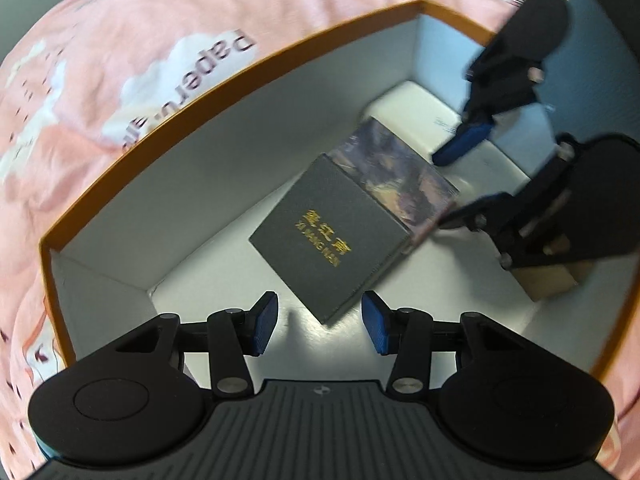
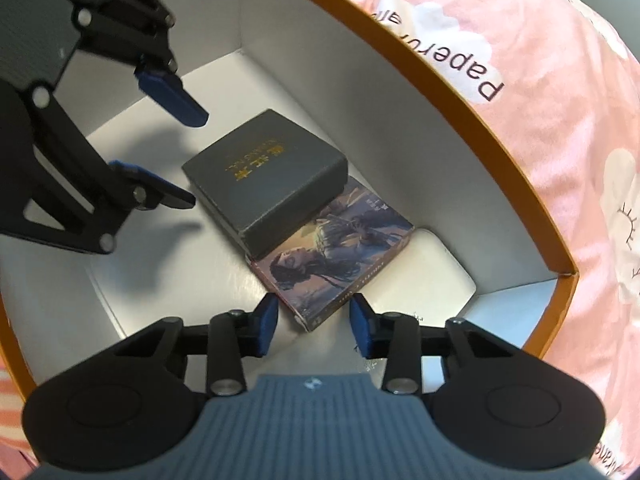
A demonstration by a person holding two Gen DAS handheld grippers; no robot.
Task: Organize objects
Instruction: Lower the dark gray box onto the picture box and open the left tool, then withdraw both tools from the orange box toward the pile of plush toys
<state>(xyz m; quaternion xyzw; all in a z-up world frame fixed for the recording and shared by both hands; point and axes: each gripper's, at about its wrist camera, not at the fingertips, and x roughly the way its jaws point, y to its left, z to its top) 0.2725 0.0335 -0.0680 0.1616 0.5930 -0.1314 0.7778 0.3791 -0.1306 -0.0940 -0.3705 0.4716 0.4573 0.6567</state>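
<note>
A dark grey box with gold lettering (image 1: pixel 332 236) (image 2: pixel 266 172) lies on top of an illustrated book (image 1: pixel 394 168) (image 2: pixel 340 248) on the floor of an open white container with an orange rim (image 1: pixel 224 76) (image 2: pixel 460 92). My left gripper (image 1: pixel 319 326) is open and empty, just short of the grey box's near corner; it also shows in the right wrist view (image 2: pixel 192 160). My right gripper (image 2: pixel 314 322) is open and empty, its fingers either side of the book's near corner; it also shows in the left wrist view (image 1: pixel 444 188).
The container sits on pink bedding printed with white clouds and black letters (image 1: pixel 132 60) (image 2: pixel 560 92). White inner walls (image 1: pixel 256 116) (image 2: pixel 360 80) close in on all sides. A tan cardboard piece (image 1: pixel 548 280) shows behind the right gripper.
</note>
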